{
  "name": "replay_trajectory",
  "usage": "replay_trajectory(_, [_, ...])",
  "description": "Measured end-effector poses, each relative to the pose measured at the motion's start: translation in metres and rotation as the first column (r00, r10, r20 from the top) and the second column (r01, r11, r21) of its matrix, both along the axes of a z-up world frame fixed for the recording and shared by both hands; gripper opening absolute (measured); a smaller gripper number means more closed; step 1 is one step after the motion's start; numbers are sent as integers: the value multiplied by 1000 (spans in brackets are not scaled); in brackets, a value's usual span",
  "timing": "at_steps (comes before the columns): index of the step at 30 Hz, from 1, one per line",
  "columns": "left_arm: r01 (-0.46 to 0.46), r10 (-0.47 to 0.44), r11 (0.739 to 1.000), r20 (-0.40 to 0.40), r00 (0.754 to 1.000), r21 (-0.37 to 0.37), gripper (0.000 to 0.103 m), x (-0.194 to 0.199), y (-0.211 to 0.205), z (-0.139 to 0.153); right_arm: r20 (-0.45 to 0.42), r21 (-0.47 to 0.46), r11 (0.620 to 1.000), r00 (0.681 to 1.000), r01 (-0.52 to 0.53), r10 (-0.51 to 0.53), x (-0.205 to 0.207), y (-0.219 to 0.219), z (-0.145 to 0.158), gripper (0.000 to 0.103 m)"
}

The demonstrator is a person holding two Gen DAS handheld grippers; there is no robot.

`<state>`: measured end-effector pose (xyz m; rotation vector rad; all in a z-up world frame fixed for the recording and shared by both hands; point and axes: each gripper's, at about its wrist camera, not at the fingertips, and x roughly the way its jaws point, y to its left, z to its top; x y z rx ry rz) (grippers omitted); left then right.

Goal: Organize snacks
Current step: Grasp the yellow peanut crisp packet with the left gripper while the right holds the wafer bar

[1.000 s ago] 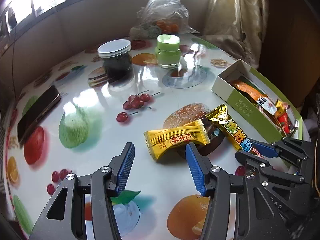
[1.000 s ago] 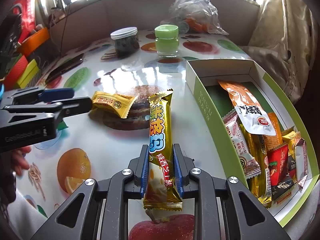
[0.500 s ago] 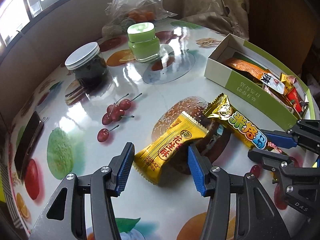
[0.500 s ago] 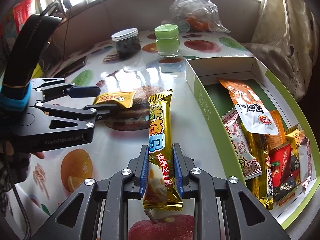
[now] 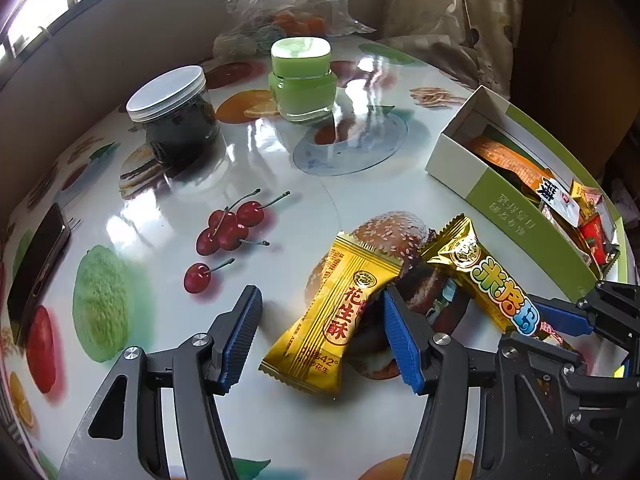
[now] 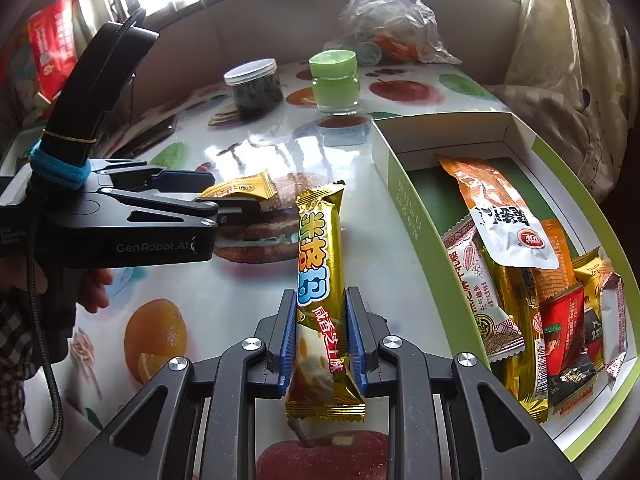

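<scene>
A yellow peanut-crisp packet [image 5: 340,316] lies flat on the fruit-print table, between the blue pads of my left gripper [image 5: 320,300]. The jaws are opening; the left pad stands clear of the packet and the right pad is at its edge. My right gripper [image 6: 322,320] is shut on the lower half of a long gold snack bar [image 6: 320,248], whose far end rests by the burger print. In the left wrist view the gold snack bar [image 5: 480,276] is at the right. A green-and-white box [image 6: 404,200] to the right holds several snack packets.
A dark jar with a white lid [image 5: 176,120] and a green jar [image 5: 302,80] stand at the back. Behind them is a plastic bag [image 5: 288,4]. A phone [image 5: 36,264] lies at the far left. A person's hand [image 6: 92,284] holds the left gripper [image 6: 236,196].
My left gripper has come forward and down over the yellow packet, which now lies between wider jaws. The right gripper has stayed put, still shut on the gold bar.
</scene>
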<state>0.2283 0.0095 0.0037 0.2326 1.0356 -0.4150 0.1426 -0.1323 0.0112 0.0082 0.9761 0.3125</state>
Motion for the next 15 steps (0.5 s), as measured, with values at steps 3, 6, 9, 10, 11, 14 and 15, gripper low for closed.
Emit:
replay_trajectory(3, [-11, 11, 1000, 2, 1000, -3, 62, 0, 0, -1, 0, 2, 1000, 1000, 0, 0, 0, 0, 0, 22])
replay_trajectory(6, [-16, 17, 1000, 11, 1000, -11, 61, -1, 0, 0, 0, 2, 1000, 1000, 0, 0, 0, 0, 0, 22])
replay_trajectory(9, [-21, 21, 1000, 19, 1000, -16, 51, -3, 0, 0, 0, 1, 1000, 1000, 0, 0, 0, 0, 0, 22])
replay_trajectory(10, [-24, 25, 1000, 21, 999, -16, 48, -3, 0, 1, 0, 1, 1000, 1000, 0, 0, 0, 0, 0, 22])
replay_trajectory(11, [-27, 27, 1000, 22, 999, -16, 42, -3, -1, 2, 0, 1, 1000, 1000, 0, 0, 0, 0, 0, 22])
replay_trajectory(14, [-34, 34, 999, 22, 999, -20, 30, -4, -2, 3, 1, -2, 1000, 1000, -1, 1, 0, 0, 0, 22])
replay_trajectory(15, [-35, 36, 999, 21, 999, -22, 28, -4, -2, 3, 1, -3, 1000, 1000, -2, 2, 0, 0, 0, 22])
